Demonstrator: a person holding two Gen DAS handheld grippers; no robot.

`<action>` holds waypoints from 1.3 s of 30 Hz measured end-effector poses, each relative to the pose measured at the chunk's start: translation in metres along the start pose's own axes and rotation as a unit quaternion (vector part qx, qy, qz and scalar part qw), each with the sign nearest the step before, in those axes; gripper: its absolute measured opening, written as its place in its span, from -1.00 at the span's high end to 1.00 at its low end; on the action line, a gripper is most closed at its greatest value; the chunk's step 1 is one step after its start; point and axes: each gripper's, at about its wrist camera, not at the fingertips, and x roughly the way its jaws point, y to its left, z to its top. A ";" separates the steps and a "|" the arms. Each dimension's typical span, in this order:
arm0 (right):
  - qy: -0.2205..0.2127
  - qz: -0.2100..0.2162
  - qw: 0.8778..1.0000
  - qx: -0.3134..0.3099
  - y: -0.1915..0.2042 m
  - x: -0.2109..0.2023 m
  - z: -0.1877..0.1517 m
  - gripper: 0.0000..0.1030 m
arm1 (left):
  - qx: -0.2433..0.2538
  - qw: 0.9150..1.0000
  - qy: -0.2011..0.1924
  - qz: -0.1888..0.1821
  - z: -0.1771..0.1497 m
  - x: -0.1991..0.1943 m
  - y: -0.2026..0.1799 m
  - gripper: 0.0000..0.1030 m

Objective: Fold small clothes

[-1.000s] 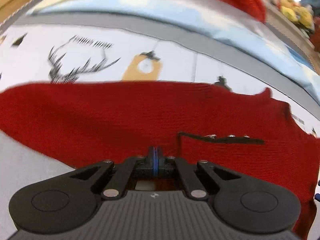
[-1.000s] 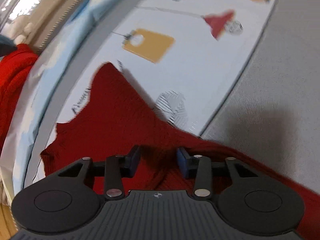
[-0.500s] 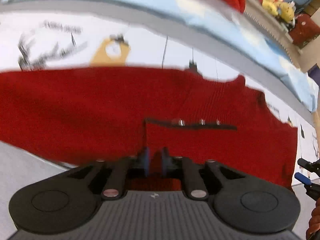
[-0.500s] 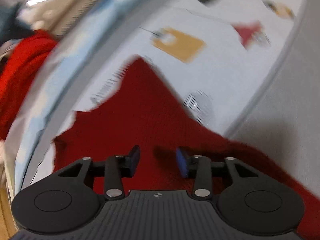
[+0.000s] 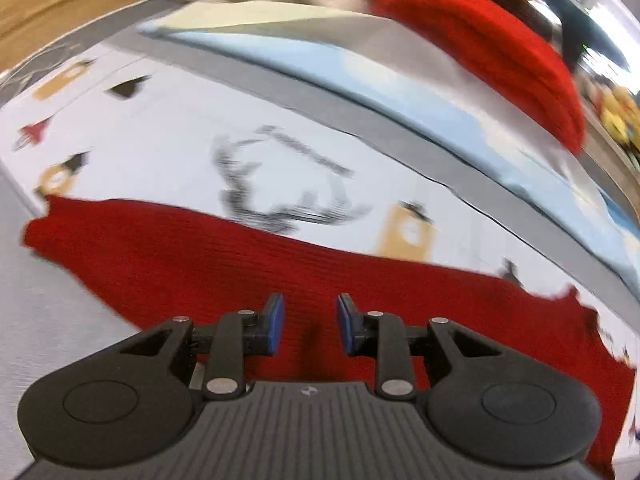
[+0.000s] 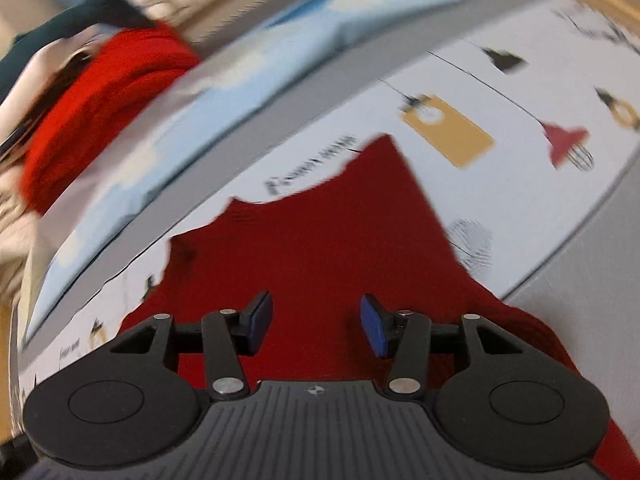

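A red knit garment (image 5: 200,256) lies flat on a white printed sheet (image 5: 160,140). My left gripper (image 5: 308,328) is open and empty just above the garment's near part. In the right wrist view the same red garment (image 6: 320,248) spreads below my right gripper (image 6: 316,328), which is open and empty, its blue pads (image 6: 372,326) wide apart over the fabric.
A stack of folded red knitwear (image 5: 500,52) sits at the far side on a light blue sheet (image 5: 360,84), also in the right wrist view (image 6: 100,92). A grey mattress border (image 6: 580,320) runs along the near right. Wooden edge (image 5: 60,8) at far left.
My left gripper was shut on the red garment and has opened, letting the fabric go. The garment now lies flatter. The right gripper stayed open and shifted over the cloth.
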 end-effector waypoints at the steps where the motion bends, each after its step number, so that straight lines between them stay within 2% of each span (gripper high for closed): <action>1: -0.001 0.000 1.000 -0.012 0.006 -0.001 -0.002 0.01 | -0.021 1.000 0.005 0.003 0.004 0.001 0.017 0.38; 4: 0.004 -0.003 0.999 -0.033 0.014 -0.001 -0.003 0.01 | -0.085 0.996 0.020 0.006 0.016 0.004 0.063 0.38; 6: 0.007 -0.002 0.999 -0.039 0.016 -0.001 -0.004 0.01 | -0.117 0.993 0.026 0.009 0.021 0.005 0.091 0.38; 9: 0.011 0.000 0.999 -0.042 0.019 -0.002 -0.007 0.01 | -0.158 0.987 0.032 0.018 0.024 0.009 0.133 0.26; 12: 0.012 -0.001 0.999 -0.041 0.017 -0.003 -0.008 0.01 | -0.200 0.979 0.036 0.018 0.022 0.017 0.168 0.26; 16: 0.013 0.001 0.999 -0.044 0.017 -0.002 -0.008 0.01 | -0.265 0.963 0.047 0.006 0.014 0.029 0.198 0.26; 18: 0.013 0.001 0.999 -0.044 0.017 -0.001 -0.008 0.01 | -0.281 0.958 0.053 0.000 0.010 0.035 0.202 0.26; 20: 0.016 0.001 0.999 -0.043 0.017 0.000 -0.008 0.01 | -0.270 0.961 0.055 0.008 0.010 0.040 0.198 0.28; 21: 0.016 0.001 0.999 -0.043 0.017 0.001 -0.008 0.01 | -0.247 0.967 0.053 0.017 0.011 0.040 0.191 0.32; 23: 0.017 0.001 0.999 -0.043 0.017 0.001 -0.009 0.01 | -0.205 0.977 0.043 0.040 0.014 0.041 0.177 0.71; 26: 0.018 0.003 0.999 -0.041 0.016 -0.001 -0.008 0.01 | -0.189 0.980 0.015 0.061 0.017 0.029 0.161 0.76; 29: 0.016 0.002 0.999 -0.038 0.010 -0.003 -0.007 0.01 | -0.144 0.987 -0.026 0.064 0.027 0.006 0.129 0.76; 35: 0.014 0.000 0.999 -0.043 0.001 -0.006 -0.004 0.01 | -0.060 0.996 -0.065 0.021 0.029 -0.030 0.051 0.77; 37: 0.018 -0.003 0.999 -0.043 -0.005 -0.005 -0.002 0.01 | -0.027 0.997 -0.074 -0.013 0.021 -0.041 0.016 0.78; 39: 0.021 -0.001 0.999 -0.040 -0.010 -0.006 -0.002 0.03 | 0.003 0.995 -0.076 -0.063 0.010 -0.049 -0.022 0.79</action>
